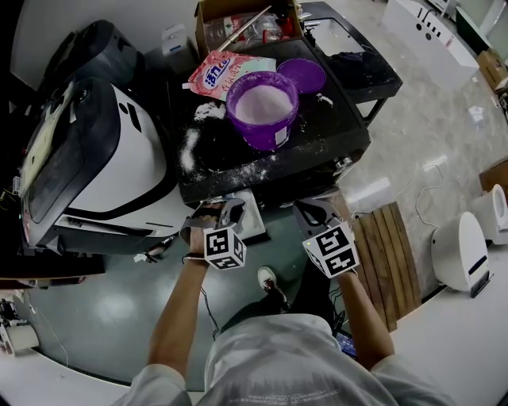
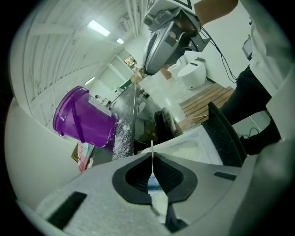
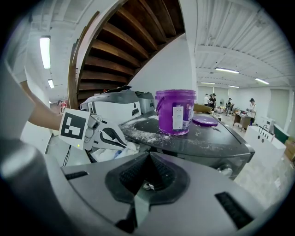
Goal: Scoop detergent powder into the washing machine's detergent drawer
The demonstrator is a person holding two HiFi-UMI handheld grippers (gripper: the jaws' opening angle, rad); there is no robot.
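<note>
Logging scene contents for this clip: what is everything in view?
bucket: one, purple, white powder inside, on the dark machine top
lid: one, purple, beside the bucket
detergent bag: one, pink, behind the bucket
spilled powder: white, scattered on that top
cardboard box: one, brown, at the back
detergent drawer: one, white, open, at the machine's front
washing machine: one, white and black, left
pallet: one, wooden, floor at right
left gripper: grey, shut on a thin white strip
right gripper: grey, shut, empty
</note>
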